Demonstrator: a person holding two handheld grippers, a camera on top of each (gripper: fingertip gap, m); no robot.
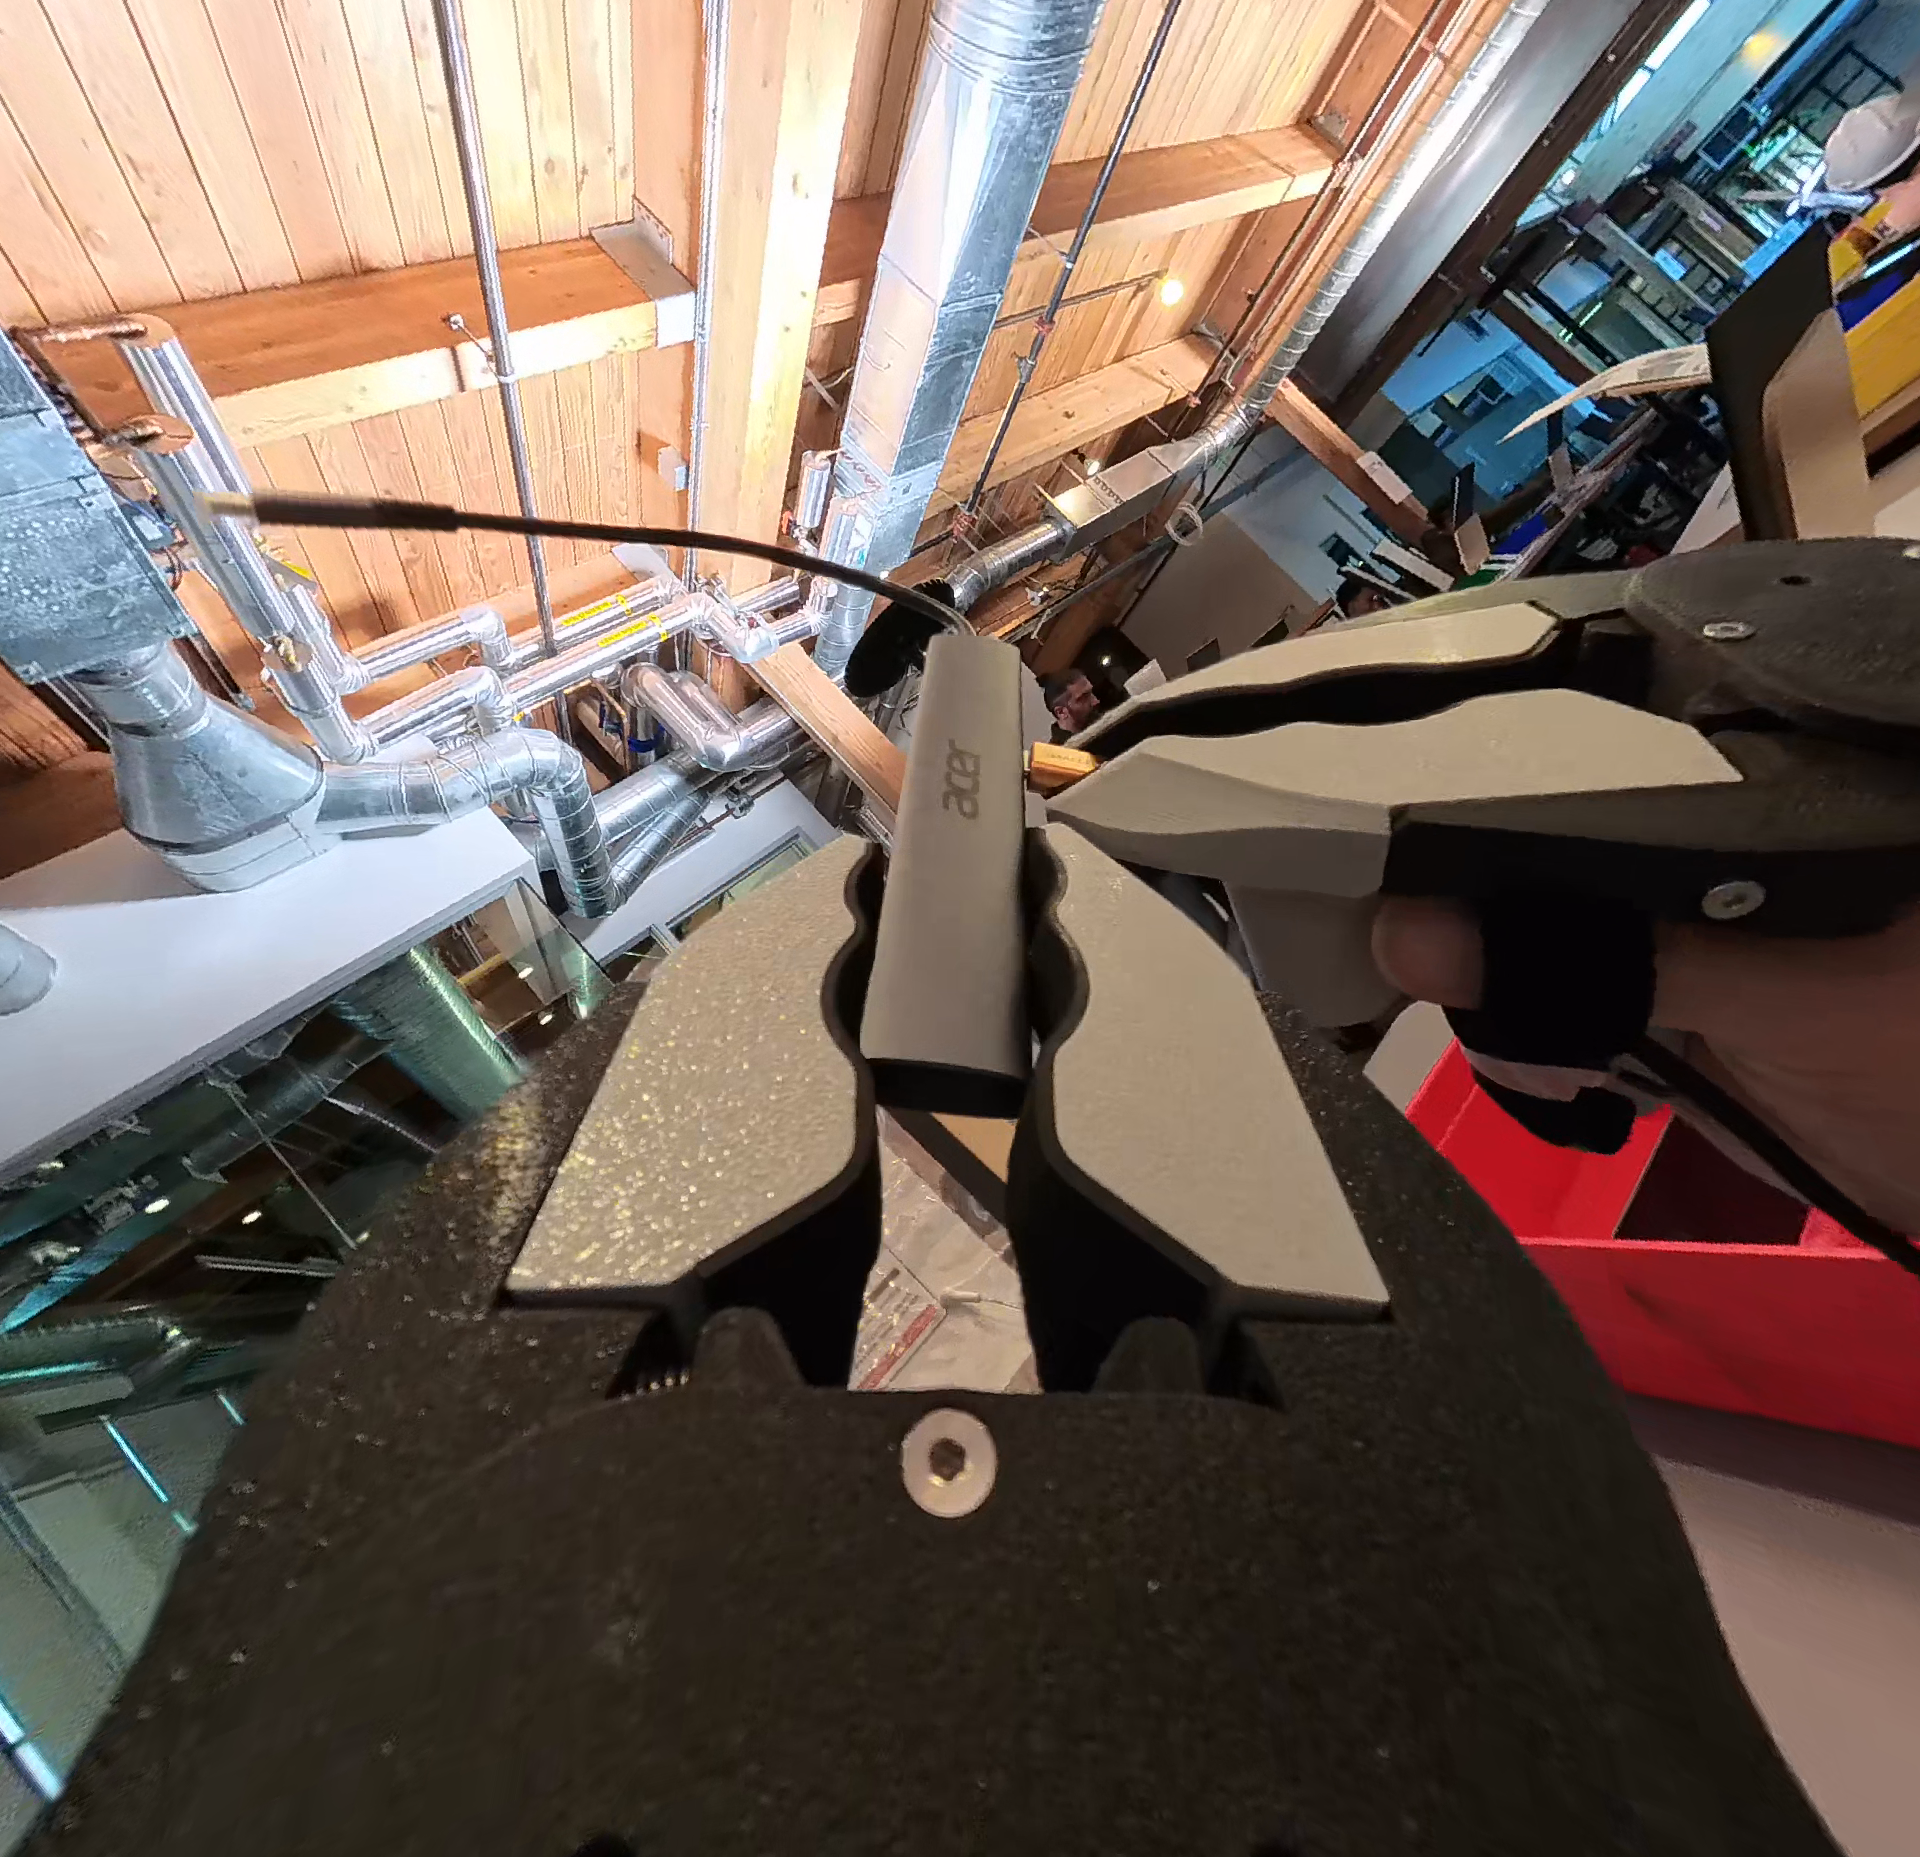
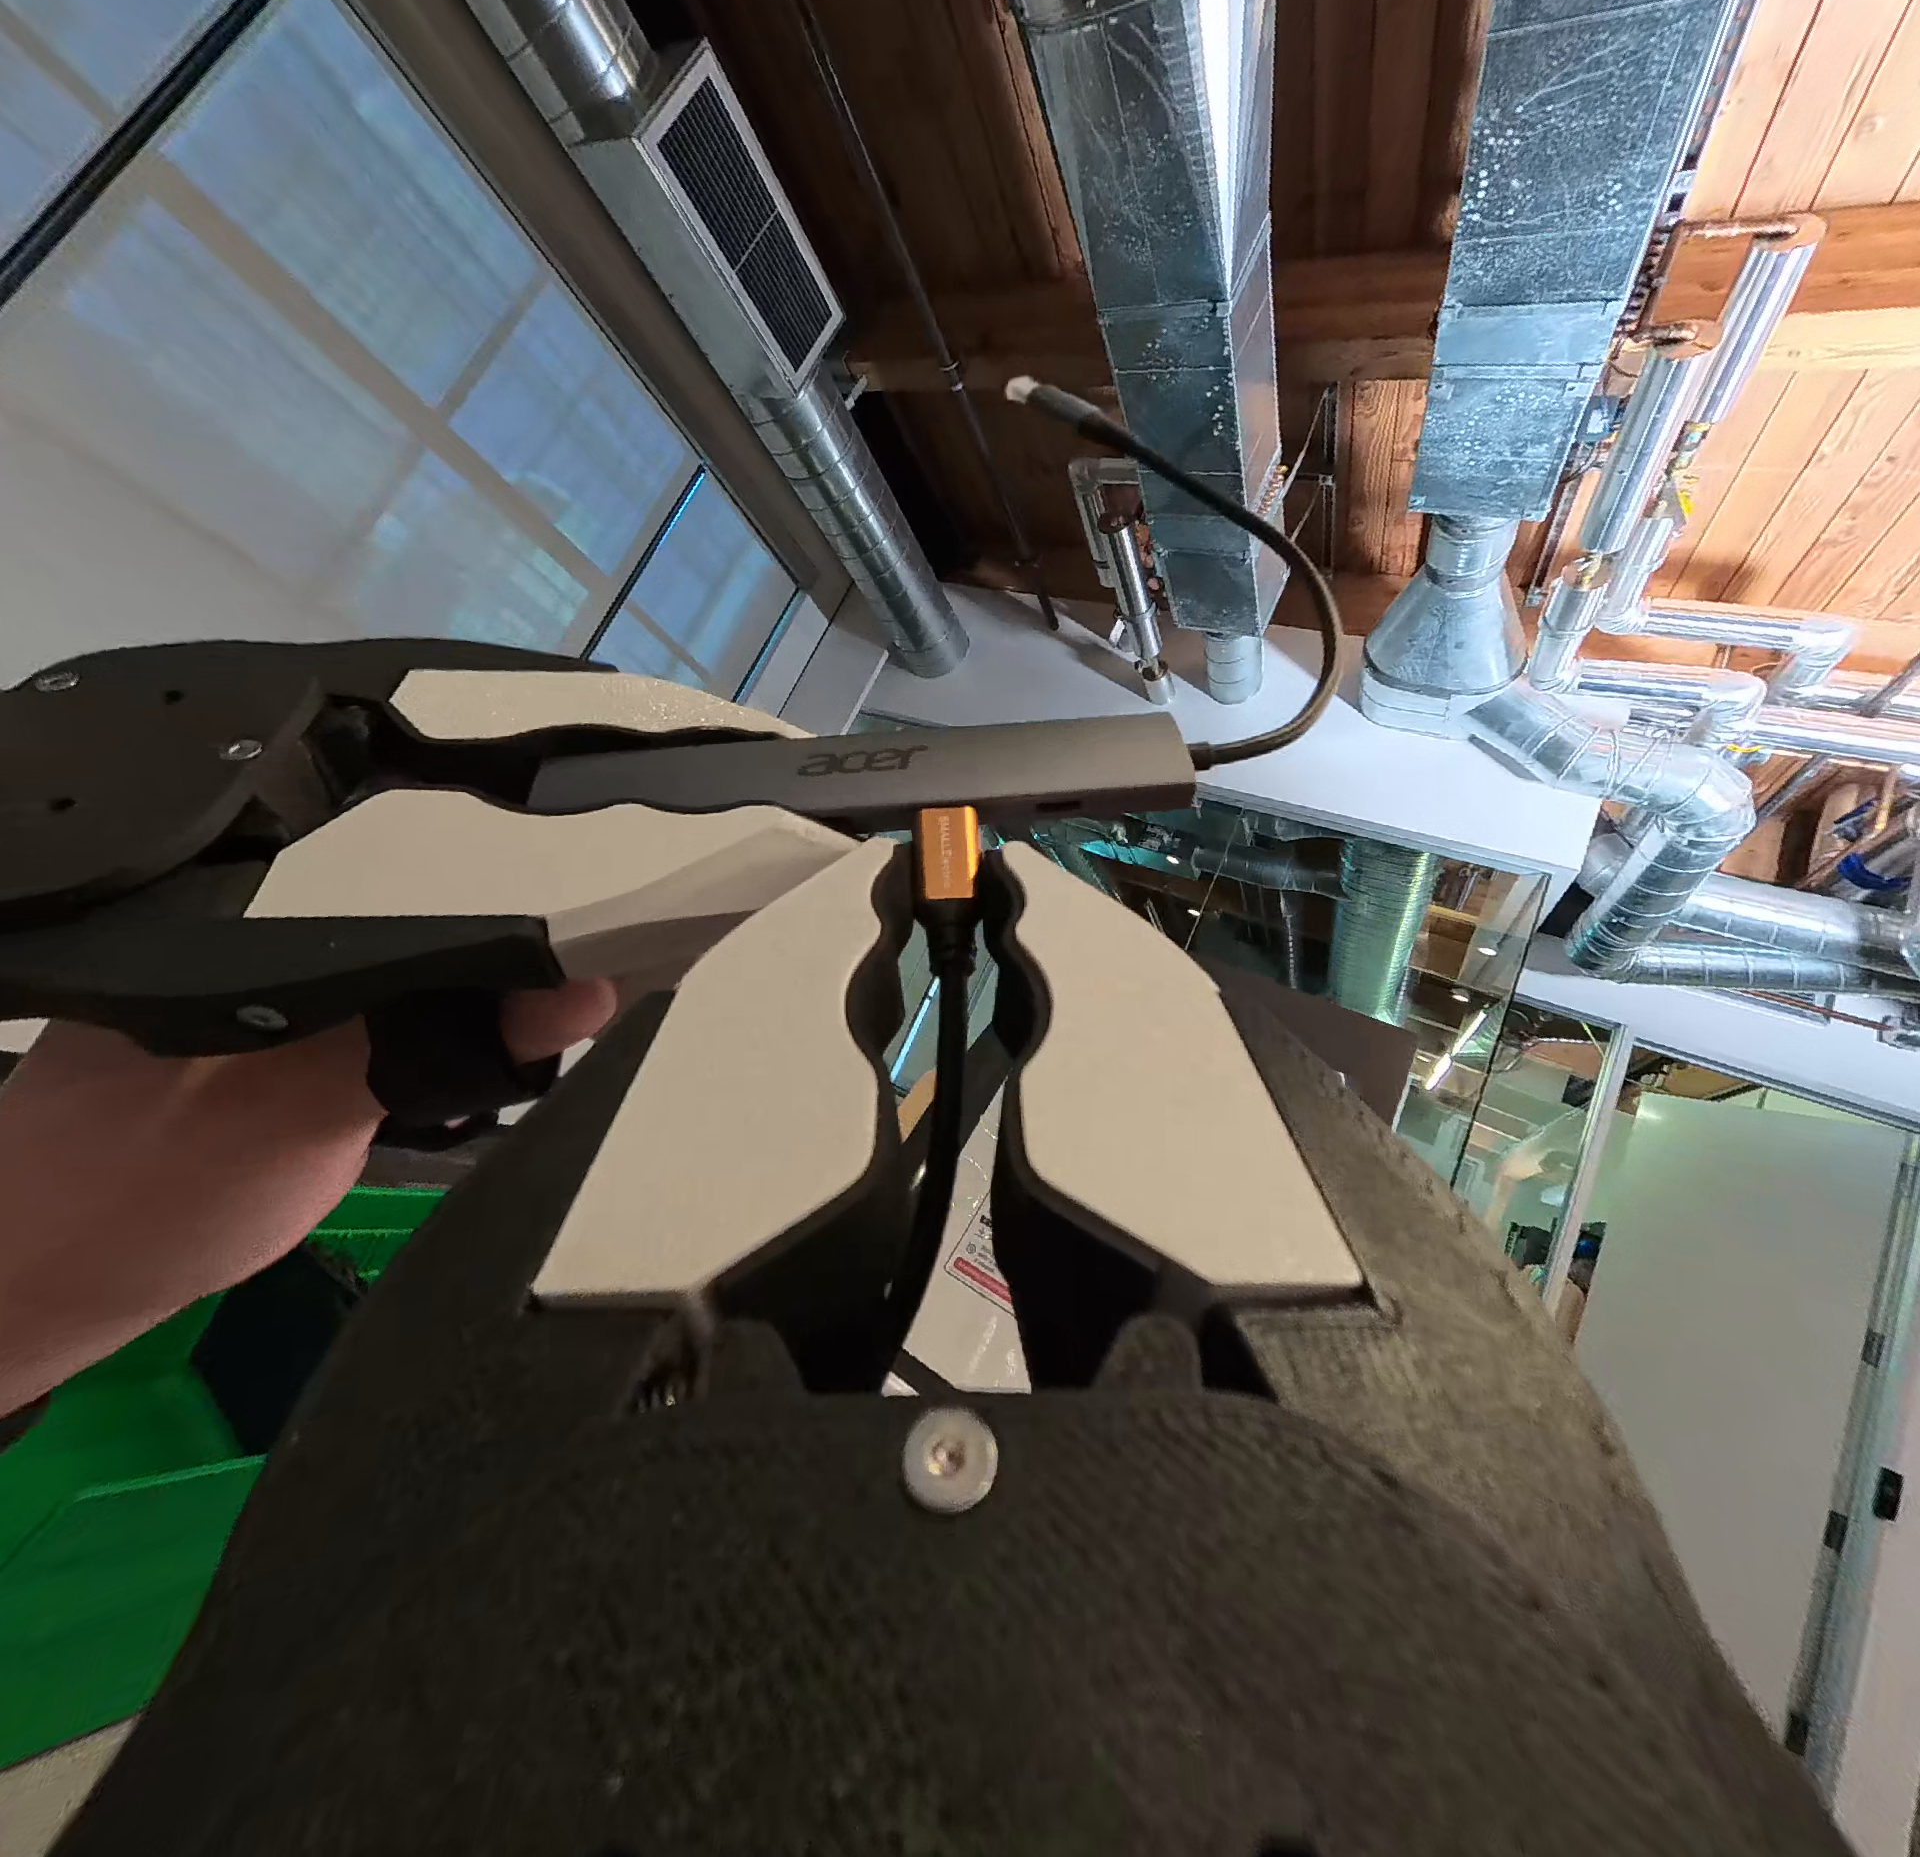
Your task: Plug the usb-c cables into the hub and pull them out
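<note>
A slim grey hub [image 1: 951, 872] stands up between the fingers of my left gripper [image 1: 948, 851], which is shut on it and holds it in the air. Its own short black cable [image 1: 582, 531] arcs away to a free plug. In the right wrist view the hub [image 2: 862, 768] lies crosswise. An orange USB-C plug [image 2: 945, 865] on a black cable [image 2: 940, 1132] sits against the hub's side port. My right gripper [image 2: 943, 872] is shut on that plug. In the left wrist view the plug [image 1: 1060, 766] shows at the right gripper's tips [image 1: 1065, 799].
Both views look up at a wooden ceiling with metal ducts [image 1: 966, 249] and pipes. A red bin [image 1: 1683, 1288] is low right in the left wrist view, a green bin [image 2: 114, 1475] low left in the right wrist view. A gloved hand [image 1: 1538, 1028] holds the right gripper. The grippers are tip to tip, or close to it.
</note>
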